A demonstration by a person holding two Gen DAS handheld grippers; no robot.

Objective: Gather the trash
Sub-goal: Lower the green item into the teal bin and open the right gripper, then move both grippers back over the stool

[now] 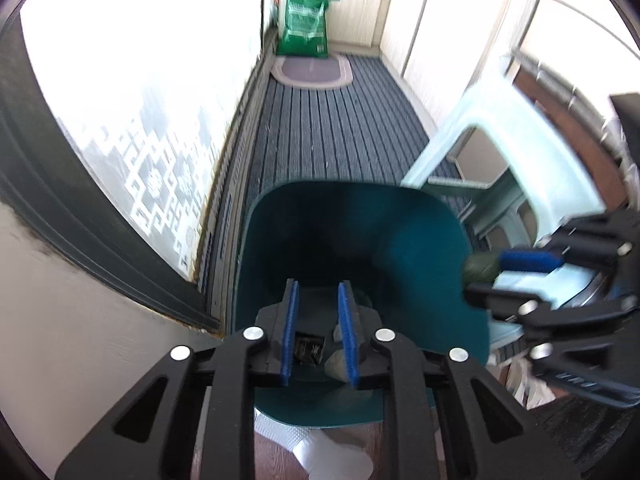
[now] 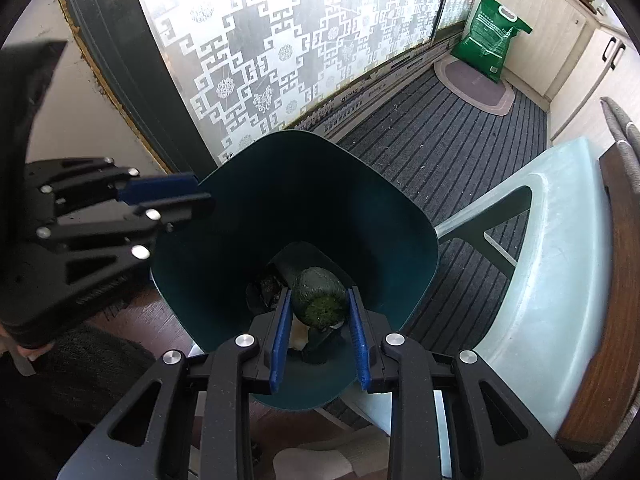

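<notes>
Dark green and rough-skinned, the rounded avocado-like scrap (image 2: pixel 320 296) sat pinched between the blue pads of the right gripper (image 2: pixel 320 312), low in the centre of the right wrist view. Its cut, mossy-looking end faced the camera and its long axis ran forward along the fingers, pointing down into the mouth of the tall teal plastic bin (image 2: pixel 224 216). In the left wrist view the same scrap (image 1: pixel 480 270) showed at the right edge, at the tip of the right gripper (image 1: pixel 486 280) and just over the bin's right rim (image 1: pixel 424 240), so it seemed to be above the opening, not outside it.

At the bottom of the bin lay other refuse: a dark crumpled wrapper (image 2: pixel 266 286) and a pale lump (image 2: pixel 298 336), partly hidden by the fingers.

The left gripper (image 1: pixel 318 328) hung over the near side of the bin with its jaws spread and nothing between them; a dark packet (image 1: pixel 308 350) seen in the gap lay on the bin floor below. The right hand was plainly the nearer one to the scrap, and by my reckoning the coming move turned only on parting those jaws so it would drop straight down.

Beyond the bin lay a grey striped mat (image 2: pixel 440 140), a pale green plastic stool (image 2: pixel 560 248) at the right, and a green printed sack (image 2: pixel 494 40) in the upper right corner.
</notes>
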